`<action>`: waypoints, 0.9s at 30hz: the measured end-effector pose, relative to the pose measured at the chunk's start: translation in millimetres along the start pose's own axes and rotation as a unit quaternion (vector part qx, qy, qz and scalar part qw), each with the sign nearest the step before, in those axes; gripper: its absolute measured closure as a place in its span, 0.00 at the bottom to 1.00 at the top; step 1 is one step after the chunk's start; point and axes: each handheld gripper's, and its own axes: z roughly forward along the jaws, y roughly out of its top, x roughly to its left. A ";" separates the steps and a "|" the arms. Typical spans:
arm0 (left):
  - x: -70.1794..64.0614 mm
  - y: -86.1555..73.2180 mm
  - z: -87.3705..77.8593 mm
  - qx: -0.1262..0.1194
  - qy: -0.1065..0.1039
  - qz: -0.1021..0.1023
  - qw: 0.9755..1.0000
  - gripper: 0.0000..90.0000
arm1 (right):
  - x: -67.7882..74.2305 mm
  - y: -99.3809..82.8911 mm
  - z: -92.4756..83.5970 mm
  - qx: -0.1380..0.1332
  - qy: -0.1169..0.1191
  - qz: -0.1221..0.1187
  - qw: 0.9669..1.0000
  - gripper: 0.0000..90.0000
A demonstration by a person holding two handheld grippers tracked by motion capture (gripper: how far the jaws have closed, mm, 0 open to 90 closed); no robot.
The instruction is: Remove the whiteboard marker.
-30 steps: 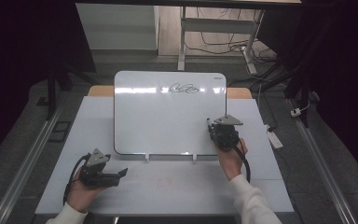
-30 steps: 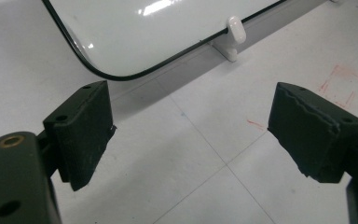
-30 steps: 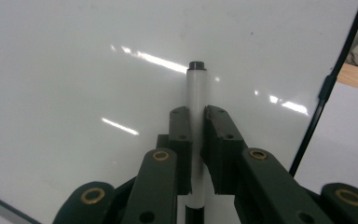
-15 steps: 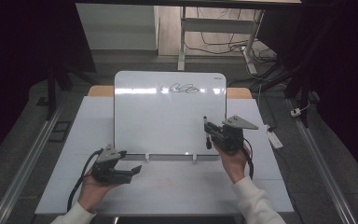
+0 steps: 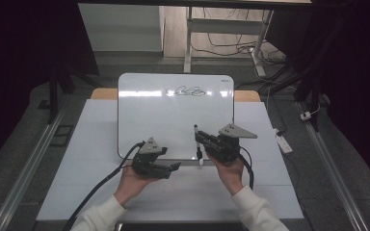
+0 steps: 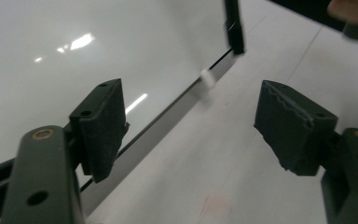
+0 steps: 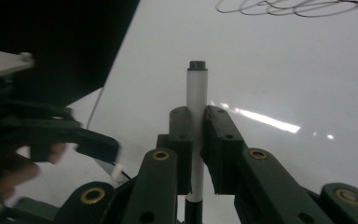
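A white marker (image 5: 197, 144) with black ends is clamped in my right gripper (image 5: 198, 140), which is shut on it over the lower right of the whiteboard (image 5: 173, 120). In the right gripper view the marker (image 7: 196, 98) stands upright between the jaws of that gripper (image 7: 196, 116), dark end up. My left gripper (image 5: 172, 167) sits by the board's bottom edge, pointing right toward the marker. Its jaws (image 6: 196, 123) are open with nothing between them and have just been closing a little. The marker's black end (image 6: 233, 25) hangs ahead of them.
A black scribble (image 5: 185, 91) marks the top of the whiteboard. A small white tab (image 6: 207, 79) sticks out of the board's lower edge. The board lies on a white table (image 5: 91, 159). A white power strip (image 5: 283, 141) lies at the table's right edge.
My left hand has moved right and slightly up, from the table's left front to the board's bottom edge. My right gripper has shifted a little left and nearer with the marker.
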 end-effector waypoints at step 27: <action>-0.3 12.9 18.5 0.023 -0.046 0.057 0.997 0.88 | 10.4 -6.2 -4.4 0.060 0.118 -0.053 0.990 0.71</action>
